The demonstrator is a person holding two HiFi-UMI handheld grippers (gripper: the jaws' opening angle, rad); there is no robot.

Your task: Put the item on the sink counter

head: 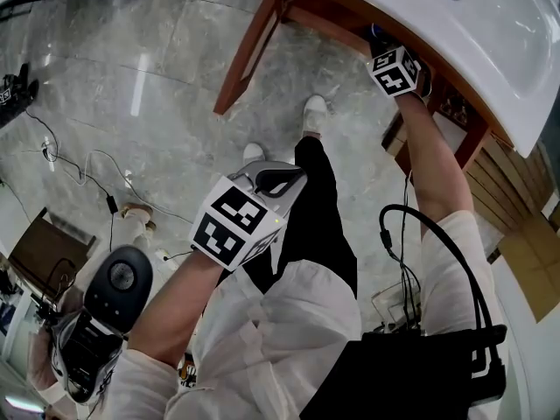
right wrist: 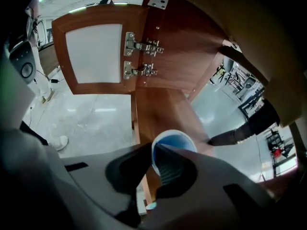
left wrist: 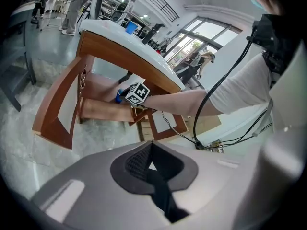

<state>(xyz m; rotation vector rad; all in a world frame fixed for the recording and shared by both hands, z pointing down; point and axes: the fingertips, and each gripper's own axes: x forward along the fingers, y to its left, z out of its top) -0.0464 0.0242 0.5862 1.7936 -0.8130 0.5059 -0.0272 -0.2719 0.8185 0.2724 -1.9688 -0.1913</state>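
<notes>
A blue cup with a white rim stands on the wooden shelf under the white sink counter. My right gripper is shut on the cup's rim, one jaw inside and one outside. In the head view only its marker cube shows, tucked beneath the counter's edge. From the left gripper view the cup shows as a blue speck beside that cube. My left gripper hangs in front of my body over the floor, its jaws shut with nothing between them.
An open cabinet door with metal hinges stands left of the shelf. A wooden leg frame holds up the counter. Cables trail over the marble floor. A grey device sits at the lower left.
</notes>
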